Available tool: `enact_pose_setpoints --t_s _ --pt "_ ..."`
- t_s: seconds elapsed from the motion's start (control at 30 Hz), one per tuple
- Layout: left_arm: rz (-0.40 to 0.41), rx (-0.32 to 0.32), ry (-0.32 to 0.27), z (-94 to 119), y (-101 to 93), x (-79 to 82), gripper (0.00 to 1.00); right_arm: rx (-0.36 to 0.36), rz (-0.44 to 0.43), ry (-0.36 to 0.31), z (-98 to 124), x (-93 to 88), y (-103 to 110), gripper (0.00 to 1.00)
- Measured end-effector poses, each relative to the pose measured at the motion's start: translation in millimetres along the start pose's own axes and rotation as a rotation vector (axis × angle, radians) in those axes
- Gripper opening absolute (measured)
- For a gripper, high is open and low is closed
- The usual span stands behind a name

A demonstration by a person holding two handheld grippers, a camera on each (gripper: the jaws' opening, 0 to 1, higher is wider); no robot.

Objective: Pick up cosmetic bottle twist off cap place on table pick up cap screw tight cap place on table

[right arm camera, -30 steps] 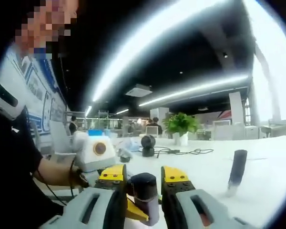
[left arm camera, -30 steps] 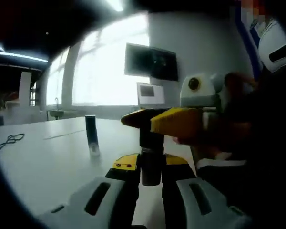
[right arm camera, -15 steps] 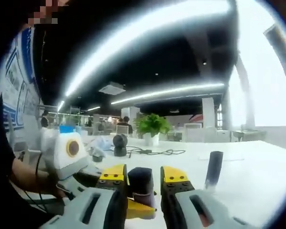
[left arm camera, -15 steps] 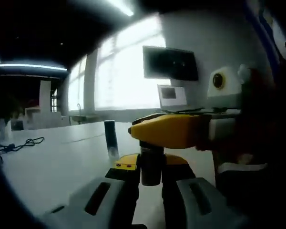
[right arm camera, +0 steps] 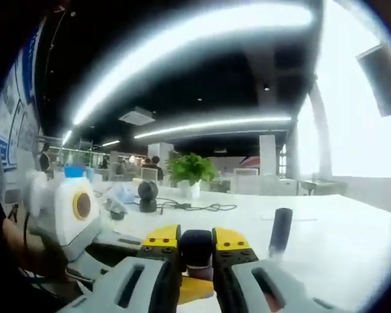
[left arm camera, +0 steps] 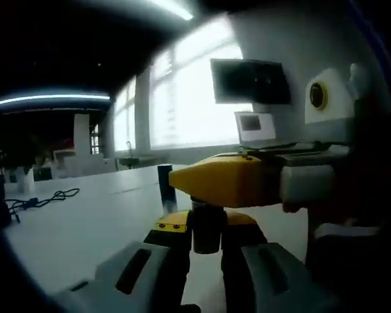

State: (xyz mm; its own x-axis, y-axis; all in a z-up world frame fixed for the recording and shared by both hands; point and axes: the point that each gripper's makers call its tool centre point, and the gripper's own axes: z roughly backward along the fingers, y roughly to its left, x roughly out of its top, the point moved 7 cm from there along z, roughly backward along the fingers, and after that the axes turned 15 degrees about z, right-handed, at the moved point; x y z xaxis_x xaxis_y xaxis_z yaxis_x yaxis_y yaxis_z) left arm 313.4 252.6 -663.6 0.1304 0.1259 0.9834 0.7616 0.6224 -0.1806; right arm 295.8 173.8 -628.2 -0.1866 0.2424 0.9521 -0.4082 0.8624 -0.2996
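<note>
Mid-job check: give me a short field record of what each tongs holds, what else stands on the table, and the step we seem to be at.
left tongs: shut on the cosmetic bottle, dark and upright between the jaws
right tongs: shut on the cap at the bottle's top, crossing over the left pair
other item: dark cylinder standing upright on the white table, apart from both tongs
background: cable lying on the table, potted plant farther back
step: cap gripped on the bottle; twisting direction cannot be told
</note>
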Motion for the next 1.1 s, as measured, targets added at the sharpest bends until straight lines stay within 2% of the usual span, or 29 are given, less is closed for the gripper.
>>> enact_pose_setpoints --t_s 0.1,0.17,0.23,0.4,0.43,0.5,0.7,0.83,1.1 --pt "0.013 -0.022 0.008 1.6 0.7 0.5 0.07 0.024 0.011 -0.006 1.2 0.7 0.3 0.11" --pt "0.042 -0.057 0.013 2.6 0.9 1.2 0.07 0.058 -0.015 -0.013 2.1 2.2 -0.3 0.11" --pt "0.046 -0.085 0.023 3.5 0.8 2.2 0.07 0.084 0.004 -0.018 3.1 3.1 -1.7 0.11" --pt "0.066 -0.153 0.039 5.8 -0.7 7.5 0.06 0.166 -0.021 -0.045 6.3 7.6 -3.8 0.11" --pt "0.074 -0.173 0.047 6.1 -1.4 8.0 0.06 0.201 -0.030 -0.049 6.9 9.2 -3.9 0.11" --pt "0.087 -0.203 0.059 7.0 -0.8 8.8 0.06 0.239 -0.014 -0.059 7.5 9.7 -6.1 0.11" --pt "0.095 -0.286 0.076 9.4 0.8 4.8 0.06 0.370 -0.044 -0.085 9.4 5.9 -5.1 0.11" --pt "0.089 -0.345 0.079 11.6 1.7 -0.6 0.07 0.469 -0.023 -0.120 10.3 2.0 -2.6 0.11" --pt "0.121 -0.395 0.109 15.7 6.7 -13.3 0.07 0.587 -0.042 -0.130 7.3 -10.1 4.5 0.11"
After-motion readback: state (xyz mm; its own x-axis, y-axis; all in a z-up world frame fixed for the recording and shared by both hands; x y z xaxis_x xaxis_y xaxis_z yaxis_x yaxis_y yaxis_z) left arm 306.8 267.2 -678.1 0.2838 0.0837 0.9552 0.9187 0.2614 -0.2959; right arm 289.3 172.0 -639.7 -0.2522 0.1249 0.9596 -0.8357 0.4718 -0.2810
